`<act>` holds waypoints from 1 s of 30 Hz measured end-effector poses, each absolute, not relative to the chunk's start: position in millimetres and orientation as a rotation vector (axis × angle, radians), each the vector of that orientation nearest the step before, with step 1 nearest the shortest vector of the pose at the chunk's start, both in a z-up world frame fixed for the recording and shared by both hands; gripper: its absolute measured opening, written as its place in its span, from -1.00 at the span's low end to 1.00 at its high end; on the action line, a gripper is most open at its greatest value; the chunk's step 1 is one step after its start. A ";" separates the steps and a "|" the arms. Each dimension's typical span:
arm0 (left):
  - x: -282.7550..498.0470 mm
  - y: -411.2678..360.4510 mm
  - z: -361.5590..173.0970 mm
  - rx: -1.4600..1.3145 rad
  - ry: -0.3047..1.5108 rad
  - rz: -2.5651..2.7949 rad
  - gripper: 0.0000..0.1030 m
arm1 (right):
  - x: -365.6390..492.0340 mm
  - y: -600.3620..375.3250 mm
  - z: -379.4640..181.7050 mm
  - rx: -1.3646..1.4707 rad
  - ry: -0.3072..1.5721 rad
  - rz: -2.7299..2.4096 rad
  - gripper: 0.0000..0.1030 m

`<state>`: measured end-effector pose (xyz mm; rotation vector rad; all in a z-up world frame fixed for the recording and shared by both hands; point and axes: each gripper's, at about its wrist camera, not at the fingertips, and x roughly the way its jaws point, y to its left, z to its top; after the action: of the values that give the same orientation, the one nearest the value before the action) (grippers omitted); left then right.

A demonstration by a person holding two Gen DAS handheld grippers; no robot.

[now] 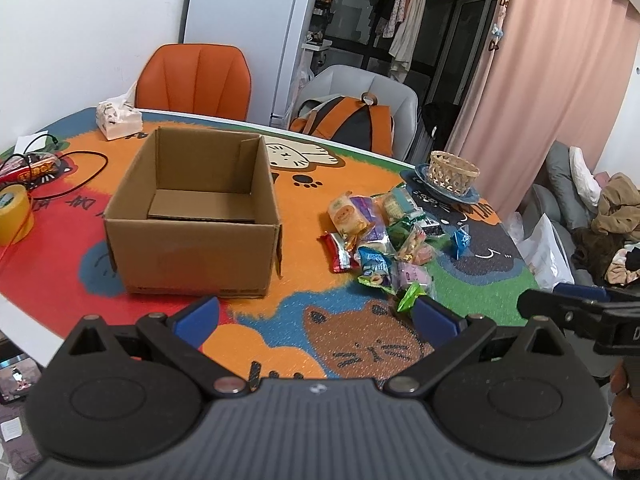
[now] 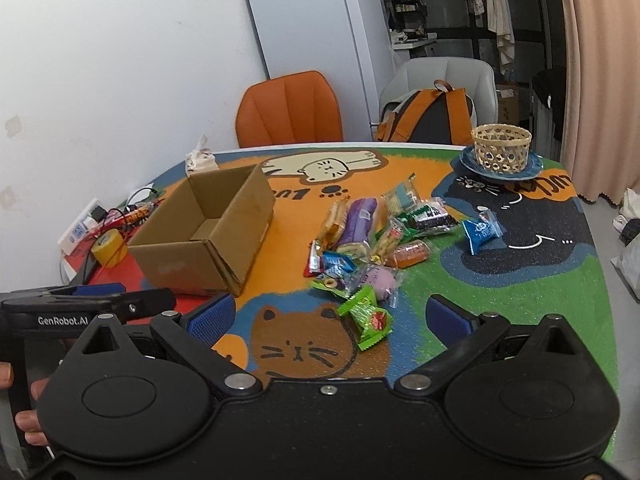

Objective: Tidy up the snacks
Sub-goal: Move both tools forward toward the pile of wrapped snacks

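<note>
An open, empty cardboard box [image 1: 192, 224] [image 2: 208, 232] stands on the cartoon-cat table mat. To its right lies a heap of wrapped snacks [image 1: 384, 236] [image 2: 380, 240], with a blue packet [image 1: 460, 241] [image 2: 482, 233] apart on the far right and a green packet [image 2: 366, 316] [image 1: 410, 296] nearest me. My left gripper [image 1: 316, 318] is open above the near edge, in front of the box, holding nothing. Just short of the green packet hovers my right gripper [image 2: 330, 316], open and empty too.
A woven basket [image 1: 454, 172] [image 2: 502, 148] sits on a blue plate at the back right. A tissue pack [image 1: 118, 118], yellow tape roll [image 1: 14, 214] [image 2: 108, 246], cables and a power strip [image 2: 78, 232] lie left. Orange and white chairs stand behind the table.
</note>
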<state>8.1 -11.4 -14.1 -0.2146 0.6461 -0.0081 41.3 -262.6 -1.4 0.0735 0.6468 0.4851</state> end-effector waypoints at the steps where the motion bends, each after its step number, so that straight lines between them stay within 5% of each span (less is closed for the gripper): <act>1: 10.2 -12.1 -15.4 -0.216 0.644 -0.011 0.99 | 43.2 -262.8 -3.7 0.074 0.653 0.482 1.00; 18: 45.5 -27.4 -42.7 -0.223 0.621 -0.059 0.90 | 73.1 -258.2 -42.1 0.038 0.687 0.454 0.96; 23: 57.0 -26.9 -53.8 -0.234 0.640 -0.066 0.71 | 83.2 -248.4 -53.8 0.030 0.718 0.489 0.62; 30: 67.4 -20.4 -65.7 -0.248 0.667 -0.046 0.53 | 101.6 -237.6 -71.4 0.028 0.753 0.512 0.46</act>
<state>67.4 -20.4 -65.7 -0.2475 0.6669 -0.0458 101.6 -237.6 -71.4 0.0277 0.7525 0.5122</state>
